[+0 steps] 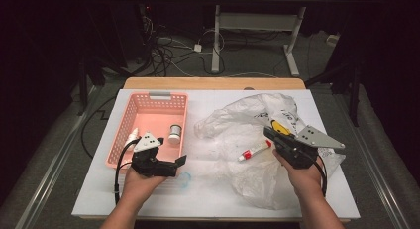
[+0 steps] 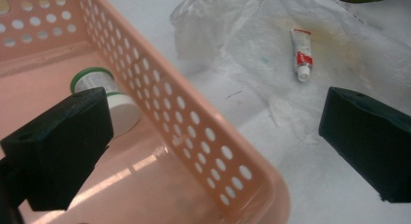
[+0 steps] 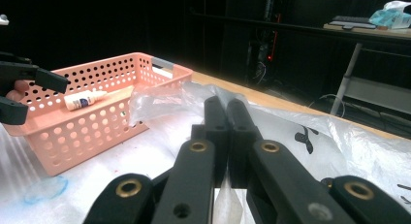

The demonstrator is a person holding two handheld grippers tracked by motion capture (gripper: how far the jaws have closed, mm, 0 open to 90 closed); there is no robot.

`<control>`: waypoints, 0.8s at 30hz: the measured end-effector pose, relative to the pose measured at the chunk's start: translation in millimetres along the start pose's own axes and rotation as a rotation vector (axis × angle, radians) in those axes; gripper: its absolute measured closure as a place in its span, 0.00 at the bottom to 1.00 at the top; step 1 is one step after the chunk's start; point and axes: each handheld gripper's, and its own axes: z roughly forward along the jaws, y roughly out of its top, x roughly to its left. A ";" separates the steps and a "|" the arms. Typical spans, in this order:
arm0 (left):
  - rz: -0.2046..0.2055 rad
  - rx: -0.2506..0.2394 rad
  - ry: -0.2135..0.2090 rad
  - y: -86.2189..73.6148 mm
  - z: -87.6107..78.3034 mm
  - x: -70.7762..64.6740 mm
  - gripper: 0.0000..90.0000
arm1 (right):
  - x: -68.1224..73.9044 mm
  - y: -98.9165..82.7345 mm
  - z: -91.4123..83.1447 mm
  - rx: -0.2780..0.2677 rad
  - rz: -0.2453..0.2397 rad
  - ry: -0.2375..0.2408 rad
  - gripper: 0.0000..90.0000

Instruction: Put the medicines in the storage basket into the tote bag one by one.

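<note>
Left claw point(image 1: 181, 160) spread to fetch the tube point(image 1: 254, 150) for the basket point(image 1: 148, 99); right claw point(image 3: 227, 110) (pressed together) pins the bag point(image 1: 237, 117).

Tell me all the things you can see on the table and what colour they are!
basket: one, pink with holes, left part of the table
jar: one, white with a green rim, lying inside the basket
small bottle: one, white, inside the basket by its left wall
plastic bag: one, clear and crinkly, spread over the right part of the table
tube: one, white and red with a white cap, lying on the bag
yellow thing: one, yellow, on the bag behind the right gripper; too hidden to name
table: one, white top with a wooden far edge
left gripper: one, black, jaws open, at the basket's near corner
right gripper: one, black, jaws shut on the plastic bag
hands: two, one holding each gripper
</note>
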 end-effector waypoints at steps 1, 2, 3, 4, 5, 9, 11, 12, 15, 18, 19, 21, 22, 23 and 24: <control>-0.007 0.003 0.005 -1.4 -0.5 2.4 0.00 | 0.0 0.0 0.0 0.000 0.000 0.000 1.00; -0.011 0.005 0.012 -2.5 -1.0 4.5 0.00 | -0.4 -0.2 0.3 -0.002 0.001 -0.001 1.00; -0.015 0.008 0.017 -3.6 -1.7 6.7 0.00 | -0.5 -0.4 0.2 -0.002 0.004 -0.002 1.00; -0.017 0.009 0.025 -4.5 -2.3 8.6 0.00 | -1.0 -0.2 -0.4 -0.003 0.005 -0.004 1.00; -0.017 0.012 0.034 -5.3 -3.0 10.3 0.00 | -1.0 -0.2 -0.4 -0.003 0.005 -0.004 1.00; -0.037 0.013 0.052 -7.4 -6.4 16.7 0.00 | -1.1 0.7 -1.7 -0.009 0.006 0.001 1.00; -0.046 0.012 0.057 -8.1 -8.0 19.1 0.00 | -1.0 0.8 -1.9 -0.009 0.006 0.001 1.00; -0.049 0.011 0.059 -8.5 -9.2 20.5 0.00 | -0.9 1.0 -1.8 -0.009 0.004 0.001 1.00; -0.066 0.004 0.059 -8.6 -11.9 22.8 0.00 | -0.7 1.0 -1.8 -0.008 0.004 0.001 1.00; -0.089 -0.011 0.038 -8.1 -16.6 25.7 0.00 | -0.7 1.1 -2.1 -0.009 0.004 0.000 1.00; -0.094 -0.017 0.030 -7.5 -18.3 26.1 0.00 | -0.9 1.2 -2.1 -0.012 0.002 0.001 1.00; -0.093 -0.026 0.031 -4.3 -22.0 24.7 0.00 | -0.7 1.8 -2.6 -0.016 0.011 -0.001 1.00; -0.091 -0.032 0.033 -1.8 -23.9 23.9 0.00 | -0.7 2.4 -2.8 -0.018 0.007 0.000 1.00; -0.085 -0.040 0.035 1.6 -25.6 23.5 0.00 | -0.7 2.4 -2.8 -0.018 0.007 0.000 1.00; -0.085 -0.049 0.040 6.2 -27.4 23.2 0.00 | -0.4 2.8 -3.0 -0.020 0.006 0.003 1.00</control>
